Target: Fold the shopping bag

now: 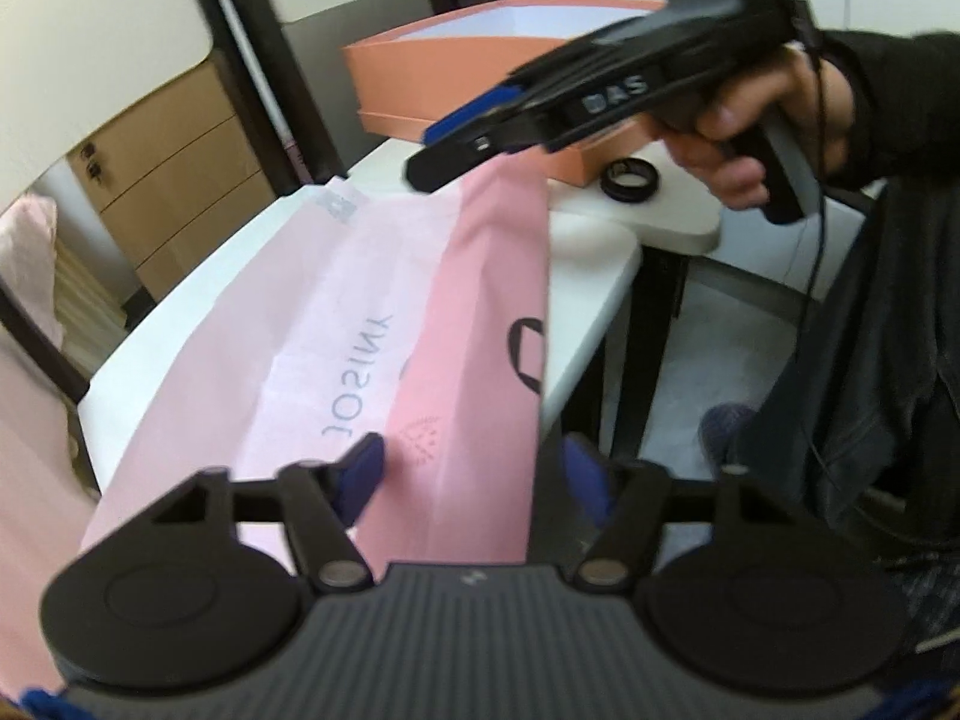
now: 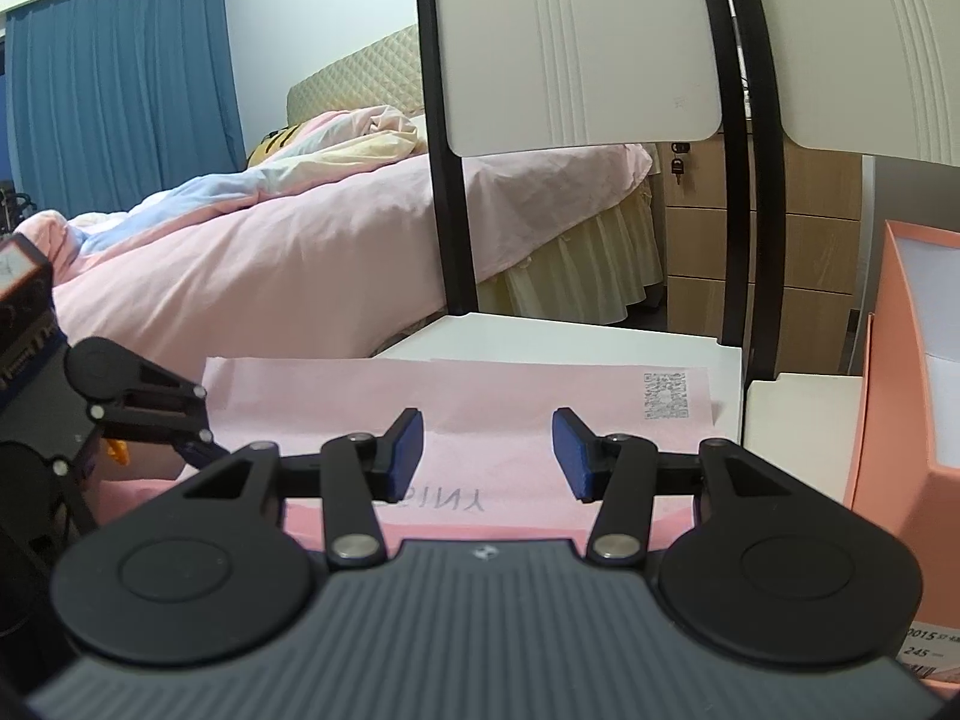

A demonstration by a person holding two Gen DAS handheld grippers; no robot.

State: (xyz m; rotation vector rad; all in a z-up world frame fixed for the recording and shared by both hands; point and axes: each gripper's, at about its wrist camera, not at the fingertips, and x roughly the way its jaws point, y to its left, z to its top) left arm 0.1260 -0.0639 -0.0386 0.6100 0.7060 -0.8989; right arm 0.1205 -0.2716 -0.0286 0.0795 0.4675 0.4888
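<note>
The flat pink paper shopping bag (image 1: 336,324) lies on the white bench (image 1: 594,276) beneath both released jaws (nothing gripped): left gripper (image 1: 474,468), right gripper (image 2: 487,455).

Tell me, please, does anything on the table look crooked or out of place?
Little stands out. The pink shopping bag lies flat on the white table, with one long side panel folded over in a darker pink strip. That strip runs close to the table's edge. The orange box sits behind it, undisturbed.
</note>
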